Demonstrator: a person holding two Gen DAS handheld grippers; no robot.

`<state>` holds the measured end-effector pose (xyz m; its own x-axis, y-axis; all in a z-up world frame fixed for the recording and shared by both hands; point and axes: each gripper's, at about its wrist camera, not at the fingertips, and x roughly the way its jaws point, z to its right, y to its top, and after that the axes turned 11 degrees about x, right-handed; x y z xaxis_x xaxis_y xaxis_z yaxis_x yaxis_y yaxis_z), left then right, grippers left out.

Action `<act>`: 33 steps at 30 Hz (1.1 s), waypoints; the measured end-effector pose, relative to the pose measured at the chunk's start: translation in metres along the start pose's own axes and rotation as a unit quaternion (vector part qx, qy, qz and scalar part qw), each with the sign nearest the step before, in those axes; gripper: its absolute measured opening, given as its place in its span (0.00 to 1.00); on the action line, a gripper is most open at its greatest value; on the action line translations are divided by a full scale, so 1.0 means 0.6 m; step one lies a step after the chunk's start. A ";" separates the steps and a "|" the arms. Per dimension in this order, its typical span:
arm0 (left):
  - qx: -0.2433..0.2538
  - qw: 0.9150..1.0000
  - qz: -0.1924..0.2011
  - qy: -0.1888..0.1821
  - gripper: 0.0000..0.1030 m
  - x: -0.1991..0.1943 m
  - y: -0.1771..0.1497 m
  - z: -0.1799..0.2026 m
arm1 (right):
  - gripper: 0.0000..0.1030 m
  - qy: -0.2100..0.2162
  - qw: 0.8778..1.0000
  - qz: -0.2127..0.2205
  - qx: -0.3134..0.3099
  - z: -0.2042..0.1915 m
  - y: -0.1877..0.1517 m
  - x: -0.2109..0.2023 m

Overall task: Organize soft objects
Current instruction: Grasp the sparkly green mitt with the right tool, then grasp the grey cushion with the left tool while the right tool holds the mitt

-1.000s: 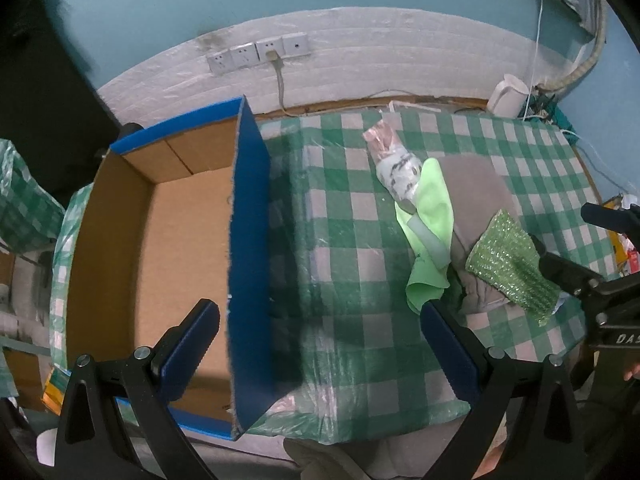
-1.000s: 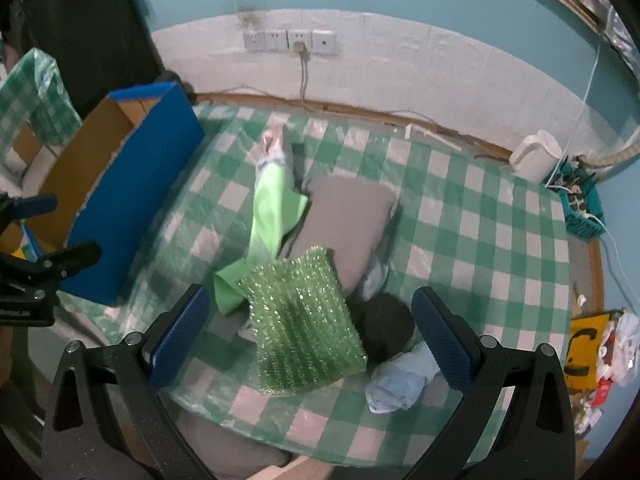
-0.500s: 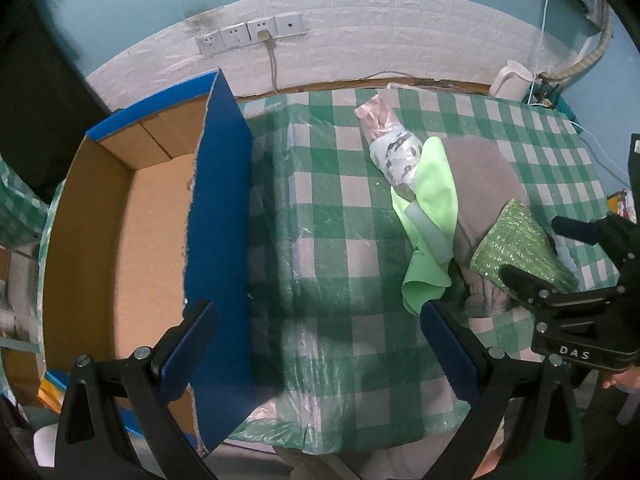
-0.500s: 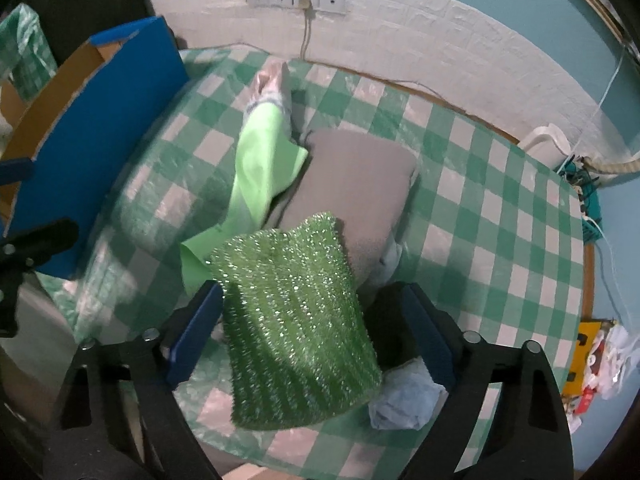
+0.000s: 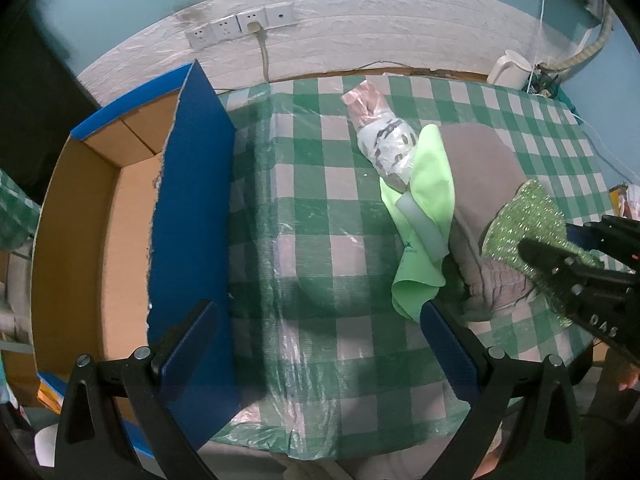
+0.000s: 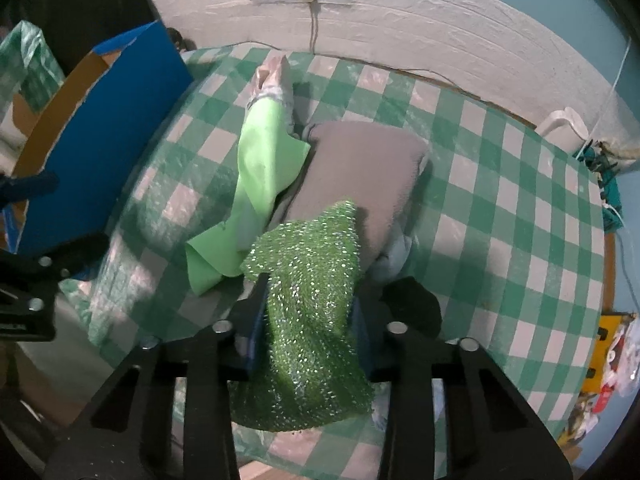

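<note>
right tongs (image 6: pixel 308 320) closed onto the sparkly green knitted cloth (image 6: pixel 308 292), blue pads pressed in from both sides, fabric bunched between them and spilling toward the lens. far end of that cloth draped on the folded grey fleece cloth (image 6: pixel 360 168), which lies mid-table. just beside the grey cloth, on its left, a smooth lime-green cloth (image 6: pixel 260 184), its far end overlapping a clear plastic-wrapped bundle with pink tip (image 6: pixel 274 76). black soft item (image 6: pixel 416 304) and a pale blue cloth (image 6: pixel 400 256) just right of the pinched cloth, partly hidden by the tongs.

left tongs (image 5: pixel 316 336) spread wide, holding nothing, poised over the near-left part of the green-and-white checked plastic-covered table (image 5: pixel 320 184), one pad against the blue wall of the box in view, whether touching cannot tell.

seen only from the left wrist: bare brown inside of the blue-sided cardboard box (image 5: pixel 120 216), a white strip on the lime-green cloth, and the right tongs coming in from the right edge over the sparkly cloth. seen only from the right wrist: the grip itself, the black and pale blue items, and the far-right table edge with a yellow object (image 6: pixel 604 344) beyond it.

box standing at the table's left edge, open side up, well apart from the pile. bare checked surface between box and cloths. white wall with a row of sockets (image 5: pixel 240 28) behind the far edge; white kettle (image 5: pixel 512 68) at the far right corner.
</note>
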<state>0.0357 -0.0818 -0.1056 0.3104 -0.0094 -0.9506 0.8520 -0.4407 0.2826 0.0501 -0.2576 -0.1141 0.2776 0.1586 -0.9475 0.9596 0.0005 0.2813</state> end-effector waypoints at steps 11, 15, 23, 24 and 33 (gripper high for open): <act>0.009 1.000 0.000 -0.022 0.98 -0.003 0.020 0.038 | 0.23 0.020 0.998 0.038 0.042 0.045 0.013 -0.058; 0.004 0.999 -0.001 -0.048 0.98 -0.005 0.033 0.060 | 0.23 0.017 0.997 0.048 0.065 0.076 0.011 -0.071; -0.004 0.997 -0.012 -0.080 0.98 0.012 0.065 0.120 | 0.23 0.006 0.994 0.064 0.088 0.126 -0.006 -0.085; -0.006 0.996 -0.015 -0.082 0.98 0.015 0.067 0.126 | 0.23 0.006 0.994 0.064 0.090 0.131 -0.009 -0.085; 0.013 0.996 -0.029 -0.084 0.98 0.030 0.097 0.190 | 0.22 0.008 0.992 0.067 0.111 0.169 -0.028 -0.087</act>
<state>0.0429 -0.2098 -0.1209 0.1838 -0.1328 -0.9739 0.8547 -0.4678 0.2251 0.0242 -0.3661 -0.0850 0.4034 0.1584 -0.9012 0.9014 -0.2382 0.3616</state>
